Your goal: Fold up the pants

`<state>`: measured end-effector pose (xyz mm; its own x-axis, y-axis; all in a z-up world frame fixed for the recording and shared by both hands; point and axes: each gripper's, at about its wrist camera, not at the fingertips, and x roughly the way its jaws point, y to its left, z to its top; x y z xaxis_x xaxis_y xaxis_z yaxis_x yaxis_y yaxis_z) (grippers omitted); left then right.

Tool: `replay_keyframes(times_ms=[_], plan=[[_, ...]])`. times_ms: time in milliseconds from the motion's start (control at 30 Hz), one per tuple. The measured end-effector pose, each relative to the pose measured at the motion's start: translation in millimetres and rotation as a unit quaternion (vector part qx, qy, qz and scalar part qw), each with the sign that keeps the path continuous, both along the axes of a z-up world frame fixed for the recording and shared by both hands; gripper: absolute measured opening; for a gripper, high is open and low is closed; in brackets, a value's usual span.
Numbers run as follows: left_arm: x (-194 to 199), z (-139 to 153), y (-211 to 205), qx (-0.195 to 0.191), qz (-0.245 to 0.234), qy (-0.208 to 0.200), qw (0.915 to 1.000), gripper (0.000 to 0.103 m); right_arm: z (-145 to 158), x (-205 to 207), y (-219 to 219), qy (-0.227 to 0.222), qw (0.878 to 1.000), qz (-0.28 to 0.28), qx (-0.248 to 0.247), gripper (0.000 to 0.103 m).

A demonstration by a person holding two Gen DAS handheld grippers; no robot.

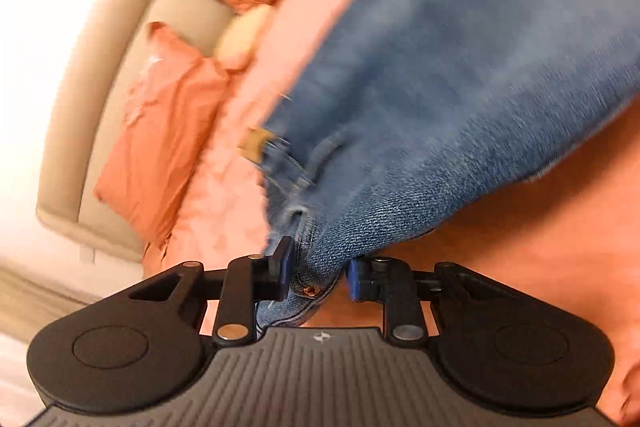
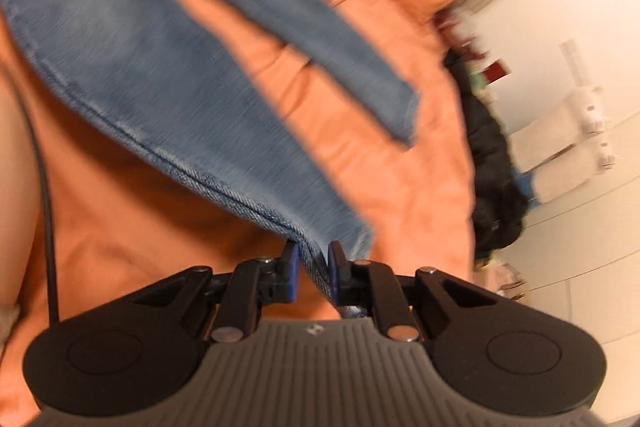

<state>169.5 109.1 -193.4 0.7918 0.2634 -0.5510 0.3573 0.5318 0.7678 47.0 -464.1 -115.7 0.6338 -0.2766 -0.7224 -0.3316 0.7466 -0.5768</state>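
Note:
Blue denim pants (image 1: 460, 67) hang lifted above an orange bedspread (image 1: 520, 235). My left gripper (image 1: 320, 273) is shut on a thick bunch of the waistband, where a copper rivet and a tan label show. In the right wrist view the pants (image 2: 168, 75) spread out with both legs apart, one leg ending at a hem (image 2: 404, 111). My right gripper (image 2: 313, 269) is shut on the seamed edge of the nearer leg. Both views are blurred.
Orange pillows (image 1: 168, 131) lie against a beige headboard (image 1: 80, 99) on the left. A dark heap of clothes (image 2: 492, 167) sits beyond the bed's right edge, with white furniture (image 2: 580, 131) behind it. A black cable (image 2: 46, 187) runs down the left.

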Motion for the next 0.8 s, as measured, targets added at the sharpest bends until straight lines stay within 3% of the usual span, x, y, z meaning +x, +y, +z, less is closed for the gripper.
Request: replay_keyframes(times_ms=[200,433,633,800], plan=[[33.6,54.5,-9.5,-0.080,0.049,-0.025,0.9952,0.029,34.6,53.4,-6.9,-0.060,0.997,-0.032,-0.030,0.003],[101.7,86.1,-15.0,-0.114,0.091,-0.022,0.9890,0.029,50.4,155.9,-21.0,-0.063,0.994,-0.084,-0.025,0.003],[173.3,86.2,-24.2,-0.101,0.119,0.003,0.9877,0.029,37.3,249.7,-28.7,-0.061,0.990,-0.120,-0.032,0.002],[228.4,54.7,-31.6,-0.072,0.129,0.033,0.9885,0.029,3.3,322.3,-34.4,-0.056,0.985,-0.140,-0.079,0.000]])
